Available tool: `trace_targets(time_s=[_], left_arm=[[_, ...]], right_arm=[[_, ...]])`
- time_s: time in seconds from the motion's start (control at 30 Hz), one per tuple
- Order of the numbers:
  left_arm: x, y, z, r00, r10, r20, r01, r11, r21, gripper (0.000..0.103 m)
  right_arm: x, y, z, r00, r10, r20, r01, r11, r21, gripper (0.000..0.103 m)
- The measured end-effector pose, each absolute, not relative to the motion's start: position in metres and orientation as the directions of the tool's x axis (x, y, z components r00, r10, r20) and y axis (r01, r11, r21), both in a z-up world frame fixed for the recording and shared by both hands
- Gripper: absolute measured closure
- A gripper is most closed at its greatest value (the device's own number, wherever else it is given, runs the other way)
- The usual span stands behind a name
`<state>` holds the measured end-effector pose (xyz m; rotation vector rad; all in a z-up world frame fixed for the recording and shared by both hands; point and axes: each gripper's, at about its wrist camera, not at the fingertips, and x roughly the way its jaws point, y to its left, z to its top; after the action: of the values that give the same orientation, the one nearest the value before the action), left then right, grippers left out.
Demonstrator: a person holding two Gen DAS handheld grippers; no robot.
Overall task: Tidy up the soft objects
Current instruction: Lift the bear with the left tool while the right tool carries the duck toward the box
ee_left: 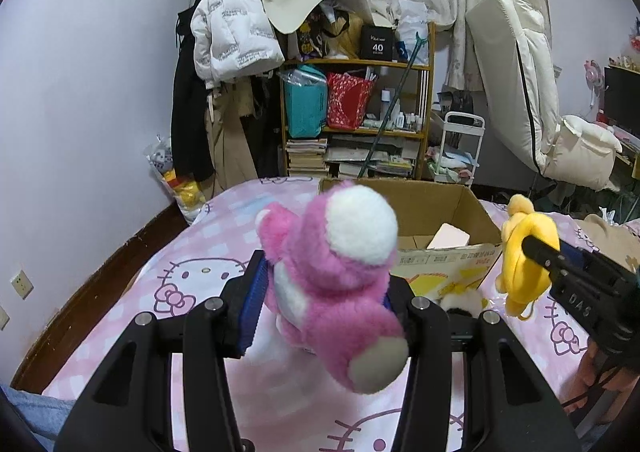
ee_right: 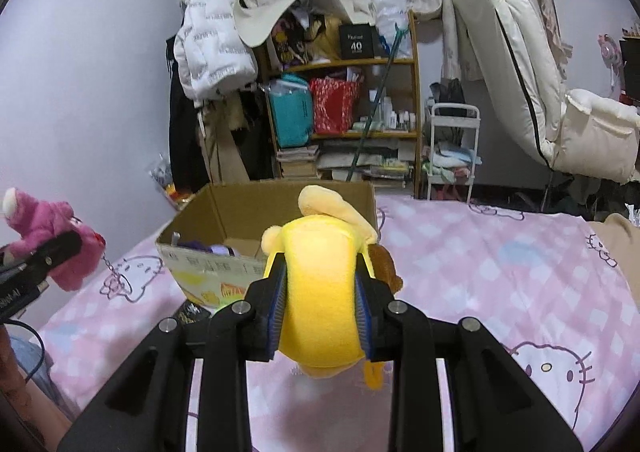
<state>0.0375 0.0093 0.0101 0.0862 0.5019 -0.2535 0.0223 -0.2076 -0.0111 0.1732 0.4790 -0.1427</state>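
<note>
Pink plush bear (ee_left: 332, 276) clamped in left gripper (ee_left: 324, 292), yellow plush toy (ee_right: 320, 292) in right gripper (ee_right: 320, 308); open cardboard box (ee_right: 280, 204) just ahead, nearer right.

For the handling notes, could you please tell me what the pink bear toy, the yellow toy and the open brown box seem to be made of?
Pink bear toy: long shaggy plush, fuzzy pile. Yellow toy: smooth short-pile plush, probably velour. Open brown box: matte corrugated cardboard, judging by its creased flaps.

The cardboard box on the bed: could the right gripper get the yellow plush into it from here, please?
Probably yes: the cardboard box stands open-topped just ahead of the right gripper, whose jaws clamp the yellow plush, and nothing lies between.
</note>
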Motion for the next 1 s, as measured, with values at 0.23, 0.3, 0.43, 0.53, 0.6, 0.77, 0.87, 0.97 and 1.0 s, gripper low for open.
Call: trace_targets(time_s=[0.23, 0.3, 0.43, 0.53, 0.6, 0.77, 0.87, 0.97, 1.0], left_arm=[[0.034, 0.005, 0.014, 0.859, -0.232, -0.457, 0.280, 0.959, 0.038, 0.055], [0.034, 0.005, 0.017, 0.860, -0.246, -0.447, 0.290, 0.956, 0.032, 0.055], [0.035, 0.001, 0.023, 0.869, -0.266, -0.418, 0.310, 0.950, 0.042, 0.055], [0.039, -0.004, 0.029, 0.873, -0.285, -0.396, 0.331, 0.942, 0.051, 0.055], [0.043, -0.010, 0.032, 0.878, -0.291, -0.381, 0.338, 0.939, 0.063, 0.055], [0.064, -0.028, 0.038, 0.878, -0.316, -0.360, 0.368, 0.926, 0.086, 0.055], [0.080, -0.039, 0.043, 0.875, -0.323, -0.361, 0.378, 0.921, 0.092, 0.055], [0.098, -0.052, 0.046, 0.873, -0.323, -0.367, 0.384, 0.917, 0.108, 0.055], [0.103, -0.055, 0.046, 0.870, -0.325, -0.370, 0.387, 0.916, 0.106, 0.054]], right_arm=[[0.020, -0.212, 0.002, 0.901, -0.105, -0.420, 0.175, 0.976, 0.132, 0.072], [0.020, -0.212, 0.004, 0.903, -0.109, -0.415, 0.177, 0.976, 0.129, 0.072], [0.024, -0.215, 0.009, 0.909, -0.105, -0.403, 0.171, 0.976, 0.133, 0.072], [0.030, -0.217, 0.016, 0.919, -0.106, -0.379, 0.166, 0.978, 0.129, 0.072], [0.037, -0.220, 0.023, 0.925, -0.101, -0.366, 0.159, 0.979, 0.130, 0.071], [0.057, -0.227, 0.035, 0.935, -0.083, -0.343, 0.130, 0.985, 0.115, 0.071], [0.071, -0.232, 0.037, 0.935, -0.065, -0.347, 0.114, 0.986, 0.121, 0.071], [0.087, -0.236, 0.037, 0.931, -0.031, -0.364, 0.082, 0.989, 0.124, 0.071], [0.090, -0.236, 0.036, 0.930, -0.030, -0.367, 0.077, 0.991, 0.113, 0.071]])
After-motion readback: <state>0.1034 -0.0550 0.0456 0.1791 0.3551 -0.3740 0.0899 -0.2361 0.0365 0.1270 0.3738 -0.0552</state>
